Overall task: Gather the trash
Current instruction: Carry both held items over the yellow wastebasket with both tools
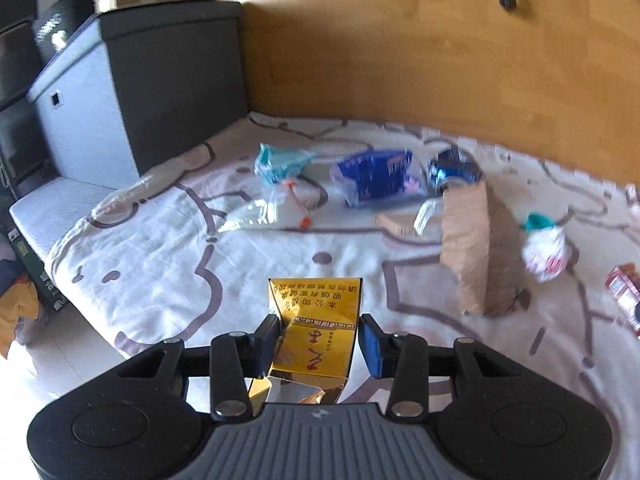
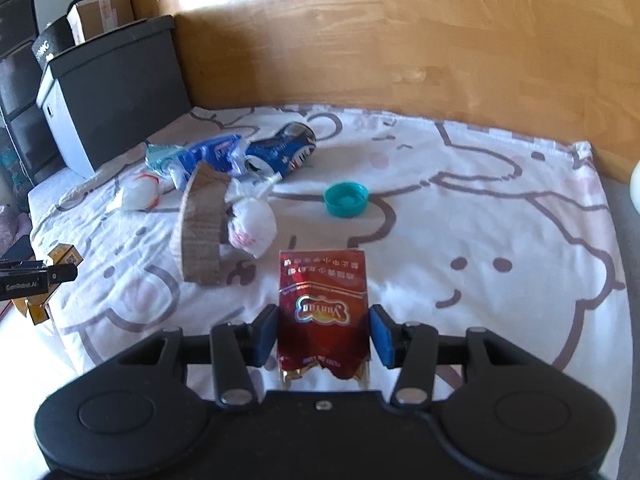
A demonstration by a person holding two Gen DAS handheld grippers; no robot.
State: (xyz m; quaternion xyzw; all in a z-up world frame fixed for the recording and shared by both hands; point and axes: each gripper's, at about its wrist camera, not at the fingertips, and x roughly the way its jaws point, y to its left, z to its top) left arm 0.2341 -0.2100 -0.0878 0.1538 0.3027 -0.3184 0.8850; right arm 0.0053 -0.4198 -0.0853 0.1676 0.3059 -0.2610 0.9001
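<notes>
Gold pack (image 1: 316, 344) bottom torn, blue wrapper (image 1: 372, 178) blurred

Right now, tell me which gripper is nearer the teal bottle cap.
Right. The right gripper, holding a red cigarette pack, has the teal bottle cap just ahead of it. The left gripper, holding a gold cigarette pack, is off to the cap's left, beyond the cardboard piece.
</notes>
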